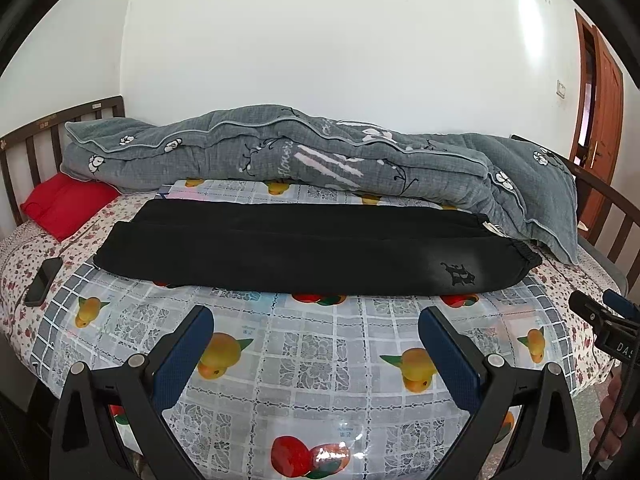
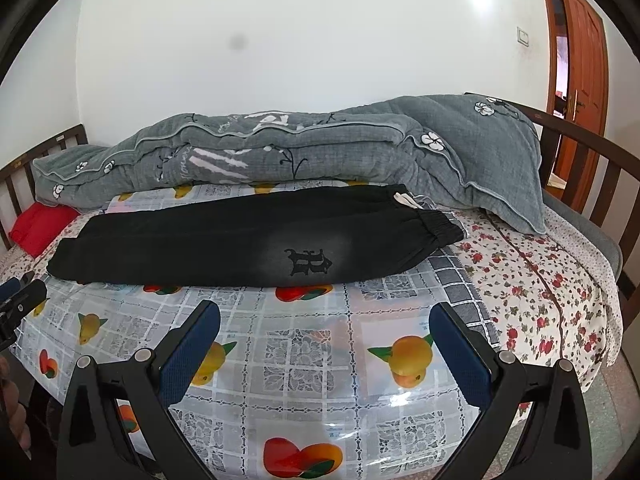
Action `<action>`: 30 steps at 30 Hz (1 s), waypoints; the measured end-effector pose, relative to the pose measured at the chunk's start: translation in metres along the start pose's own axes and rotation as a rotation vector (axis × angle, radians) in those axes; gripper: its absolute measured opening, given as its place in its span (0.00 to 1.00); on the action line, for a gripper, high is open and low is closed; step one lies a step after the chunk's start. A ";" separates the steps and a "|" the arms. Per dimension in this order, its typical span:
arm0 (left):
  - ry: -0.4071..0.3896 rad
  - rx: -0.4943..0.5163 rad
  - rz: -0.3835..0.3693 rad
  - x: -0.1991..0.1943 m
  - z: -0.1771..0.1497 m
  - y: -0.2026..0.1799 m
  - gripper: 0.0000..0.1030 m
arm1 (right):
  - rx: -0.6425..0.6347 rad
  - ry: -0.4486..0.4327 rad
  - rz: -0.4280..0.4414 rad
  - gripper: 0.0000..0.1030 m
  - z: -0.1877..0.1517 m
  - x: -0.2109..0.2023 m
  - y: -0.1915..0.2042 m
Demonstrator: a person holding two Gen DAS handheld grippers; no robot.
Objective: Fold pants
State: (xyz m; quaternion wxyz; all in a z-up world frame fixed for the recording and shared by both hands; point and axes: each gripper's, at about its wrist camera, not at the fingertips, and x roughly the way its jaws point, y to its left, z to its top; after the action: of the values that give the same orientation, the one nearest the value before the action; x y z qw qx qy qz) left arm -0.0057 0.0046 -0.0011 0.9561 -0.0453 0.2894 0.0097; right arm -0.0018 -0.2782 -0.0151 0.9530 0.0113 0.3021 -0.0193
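Black pants (image 1: 312, 252) are lying lengthwise across the bed, already doubled leg over leg, so that one long band is running from 9 o'clock to 3 o'clock in the left wrist view. The elastic waistband (image 2: 436, 228) is sitting at the 3 o'clock end, with the gothic-letter logo (image 2: 309, 261) facing up just inside it; the cuffs are pointing toward 9 o'clock. The garment is resting on a glossy fruit-print plastic sheet (image 1: 320, 344), probably spread to give a smooth, low-friction folding surface over the floral bedsheet (image 2: 540, 280).

A grey quilt (image 1: 304, 156) is lying bunched along the wall side at 12 o'clock, its lower right edge reaching close to the waistband, apparently pushed back to free working room. A red pillow (image 1: 66, 204) is sitting at 9 o'clock near the headboard, and a dark phone (image 1: 43, 280) is lying on the bedsheet just beside the plastic sheet, well apart from the pants.

The left gripper (image 1: 316, 336) is hovering at 6 o'clock with its blue-padded jaws spread wide and gripping nothing. The right gripper (image 2: 325, 332) is doing the same, jaws released and empty, facing the logo end. Both are being held short of the cloth, plausibly lining up for a crosswise fold: one tool per end, so the band can be lifted evenly
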 end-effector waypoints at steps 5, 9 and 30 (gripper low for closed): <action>0.000 0.000 0.001 0.000 0.000 0.000 1.00 | 0.001 -0.002 0.000 0.99 0.000 -0.001 0.001; 0.000 0.000 -0.001 0.000 0.000 -0.001 1.00 | 0.000 -0.004 0.001 0.99 0.000 -0.002 0.002; 0.002 -0.005 -0.017 -0.002 0.002 0.000 1.00 | 0.006 -0.007 0.009 0.99 0.001 -0.006 0.004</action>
State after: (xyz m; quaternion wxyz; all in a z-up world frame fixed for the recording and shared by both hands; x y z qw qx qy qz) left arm -0.0067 0.0048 0.0016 0.9557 -0.0501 0.2899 0.0024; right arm -0.0063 -0.2744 -0.0105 0.9540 0.0157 0.2988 -0.0161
